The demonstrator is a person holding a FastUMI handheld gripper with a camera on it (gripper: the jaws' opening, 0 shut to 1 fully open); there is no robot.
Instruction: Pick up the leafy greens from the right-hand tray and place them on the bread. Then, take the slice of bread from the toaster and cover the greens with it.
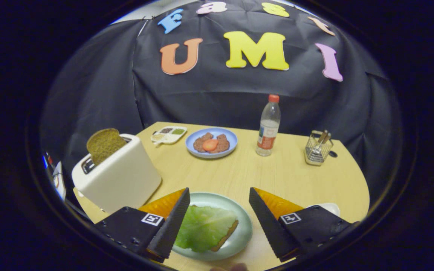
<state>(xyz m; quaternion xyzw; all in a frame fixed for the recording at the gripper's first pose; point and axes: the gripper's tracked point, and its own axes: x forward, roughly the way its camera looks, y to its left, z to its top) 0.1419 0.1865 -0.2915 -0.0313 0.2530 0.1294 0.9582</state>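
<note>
A green lettuce leaf (205, 227) lies on a slice of brown bread (227, 237), which rests on a pale green plate (241, 222) near the table's front edge. My gripper (220, 194) hangs open above that plate with nothing between its fingers; the leaf sits below and between them, closer to the left finger. A white toaster (118, 175) stands to the left, and a brown bread slice (104, 145) sticks up out of its slot. A white tray (328, 207) peeks out from behind the right finger.
Beyond the fingers, a blue plate (230, 145) holds meat patties with a tomato slice. A small condiment tray (168, 134) lies to its left. A plastic bottle (268, 126) with a red cap and a wire cutlery holder (318, 149) stand to the right.
</note>
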